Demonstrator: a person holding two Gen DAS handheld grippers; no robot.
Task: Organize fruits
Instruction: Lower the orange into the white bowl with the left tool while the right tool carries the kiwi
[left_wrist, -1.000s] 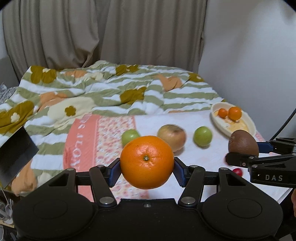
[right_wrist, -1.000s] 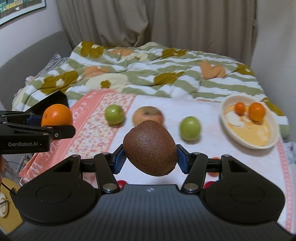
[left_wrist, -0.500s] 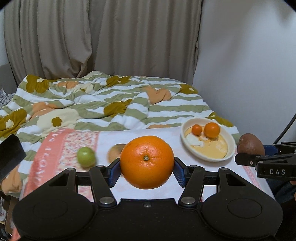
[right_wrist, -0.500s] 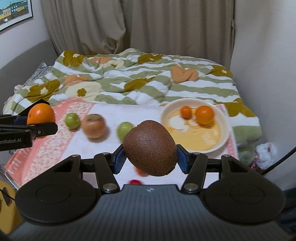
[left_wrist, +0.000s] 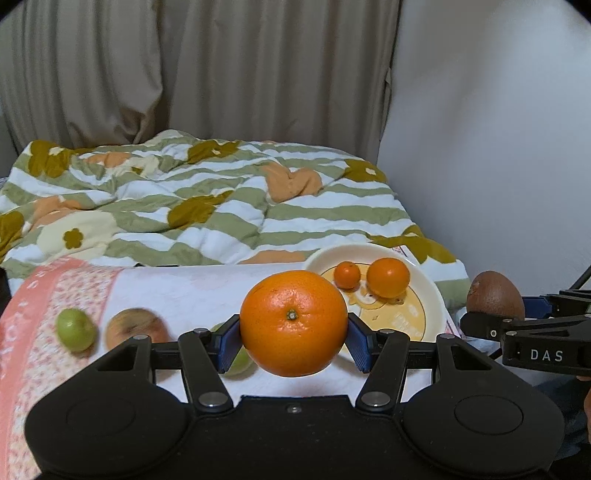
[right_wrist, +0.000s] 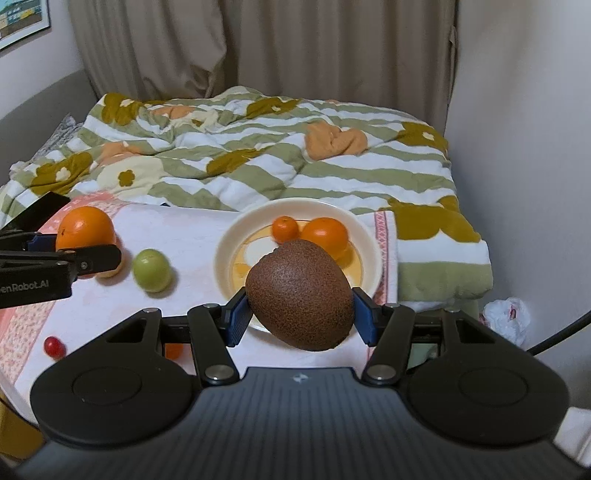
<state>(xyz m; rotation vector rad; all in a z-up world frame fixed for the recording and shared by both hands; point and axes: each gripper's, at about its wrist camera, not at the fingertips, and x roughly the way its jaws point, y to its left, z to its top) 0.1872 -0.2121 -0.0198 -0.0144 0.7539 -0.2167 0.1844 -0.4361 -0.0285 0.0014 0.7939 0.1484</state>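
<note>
My left gripper (left_wrist: 293, 338) is shut on a large orange (left_wrist: 293, 323), held above the white cloth just left of the cream bowl (left_wrist: 430, 291). My right gripper (right_wrist: 299, 314) is shut on a brown kiwi (right_wrist: 299, 293), which hangs over the near rim of the same bowl (right_wrist: 225, 251). Two small oranges (right_wrist: 325, 232) lie in the bowl. On the cloth lie a green fruit (right_wrist: 151, 269), another green fruit (left_wrist: 75, 328) and a tan apple (left_wrist: 135, 328). In the right wrist view the left gripper with its orange (right_wrist: 85, 229) shows at the left edge.
A striped flowered quilt (right_wrist: 258, 155) covers the bed behind the cloth. Two small red and orange tomatoes (right_wrist: 53, 345) lie near the cloth's front edge. The wall (right_wrist: 524, 147) stands close on the right, with a white bag (right_wrist: 506, 317) on the floor beside the bed.
Both grippers have moved to the right together, each keeping its fruit. The bowl has shifted from the right side of both views toward the middle, and the loose fruits have slid left.
</note>
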